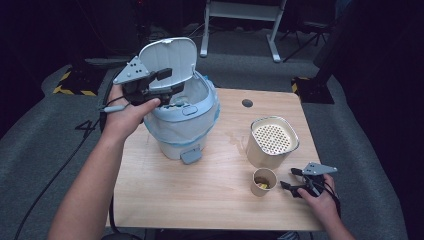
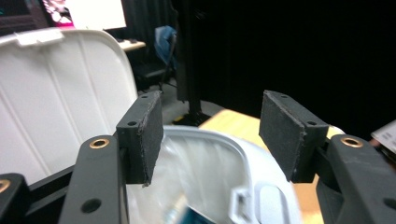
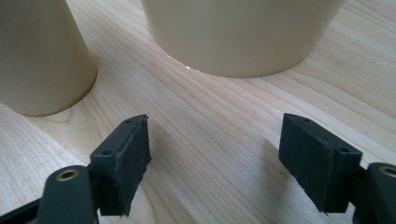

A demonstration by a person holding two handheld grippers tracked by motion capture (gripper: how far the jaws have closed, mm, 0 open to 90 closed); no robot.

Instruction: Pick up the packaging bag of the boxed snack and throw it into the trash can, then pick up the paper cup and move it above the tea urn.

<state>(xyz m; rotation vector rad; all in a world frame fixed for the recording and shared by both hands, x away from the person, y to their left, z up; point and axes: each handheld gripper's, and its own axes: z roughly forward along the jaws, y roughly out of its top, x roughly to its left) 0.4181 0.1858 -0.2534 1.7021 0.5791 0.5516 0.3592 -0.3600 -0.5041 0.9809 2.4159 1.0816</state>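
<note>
A pale blue bin point(image 1: 182, 125) with a white liner stands on the wooden table point(image 1: 200, 200), its lid point(image 1: 167, 55) swung up and back. My left gripper point(image 1: 172, 82) hovers over the bin's open mouth, open, with nothing between its pads. In the left gripper view the gripper point(image 2: 210, 135) looks across the bin's rim point(image 2: 233, 154), with the lid point(image 2: 51, 93) at its left. My right gripper point(image 1: 287, 178) rests open at the table's front right, beside a small cup point(image 1: 263, 181) with yellowish scraps inside. In the right gripper view the gripper point(image 3: 215, 158) faces that cup point(image 3: 37, 56).
A cream container point(image 1: 272, 142) with a perforated insert stands behind the cup and shows in the right gripper view as a wide cream wall point(image 3: 243, 32). A small round hole point(image 1: 247, 103) marks the table's far side. A white desk frame point(image 1: 240, 15) stands beyond the table.
</note>
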